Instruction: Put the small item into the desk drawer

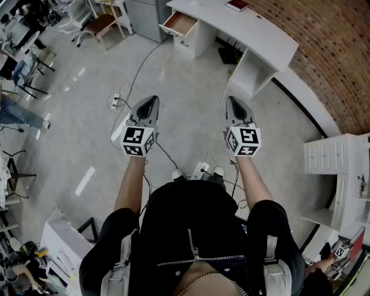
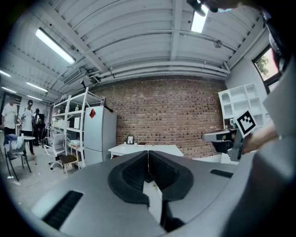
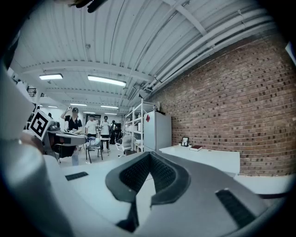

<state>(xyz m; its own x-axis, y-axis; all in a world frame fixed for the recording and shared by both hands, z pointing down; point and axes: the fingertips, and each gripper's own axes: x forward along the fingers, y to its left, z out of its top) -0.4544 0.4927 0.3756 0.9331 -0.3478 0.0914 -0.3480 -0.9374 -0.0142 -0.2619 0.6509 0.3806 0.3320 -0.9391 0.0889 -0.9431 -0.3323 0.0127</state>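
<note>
Both claws are clenched on nothing: the left gripper (image 1: pixel 151 101) and the right gripper (image 1: pixel 232 100) are held level over bare floor, well apart from the white desk (image 1: pixel 263 36), whose drawer (image 1: pixel 180 23) stands pulled open. Which small item is meant I cannot tell. On the desk top there show only a reddish book (image 1: pixel 237 4) and a little framed picture (image 3: pixel 185 141) – either looks light and stiff, best pinched across its thin edges, the frame gently
</note>
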